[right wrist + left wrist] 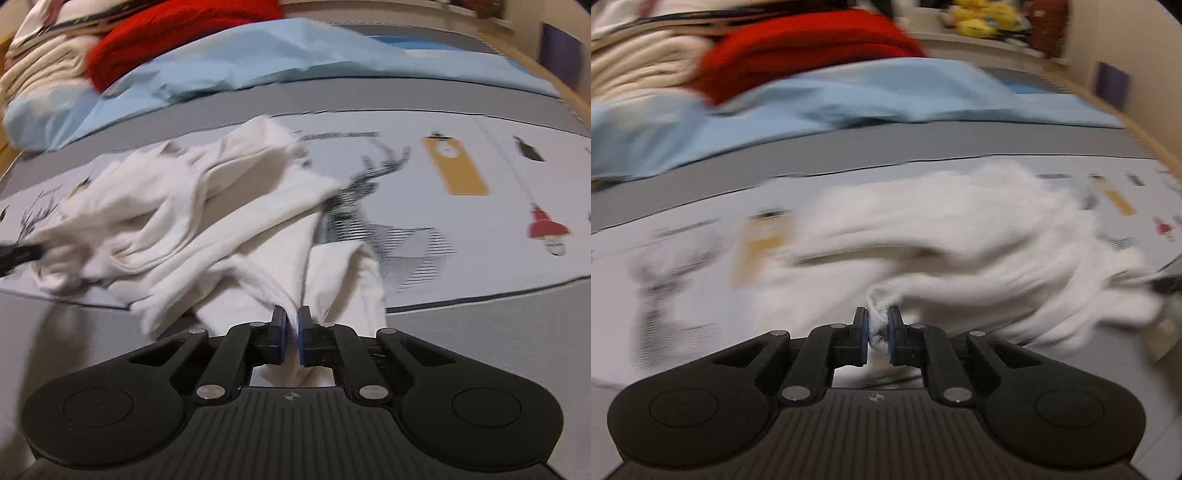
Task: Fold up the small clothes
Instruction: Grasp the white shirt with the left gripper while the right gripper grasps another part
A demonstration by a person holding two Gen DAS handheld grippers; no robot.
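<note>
A crumpled white garment [960,236] lies on a printed white and grey sheet [683,280]. My left gripper [877,325] is shut on a bunched edge of it, with cloth squeezed between the blue pads. The left wrist view is blurred. In the right wrist view the same white garment [192,221] spreads to the left, and my right gripper [291,325] is shut on a thin fold of it near the sheet's front edge. The left gripper's black fingers [18,254] show at the far left, touching the cloth.
A light blue cloth [295,55] lies across the back of the bed. Behind it sit a red garment [166,33] and a cream pile [40,70]. The sheet [461,221] carries deer and lamp prints. A wooden bed edge [1145,136] runs along the right.
</note>
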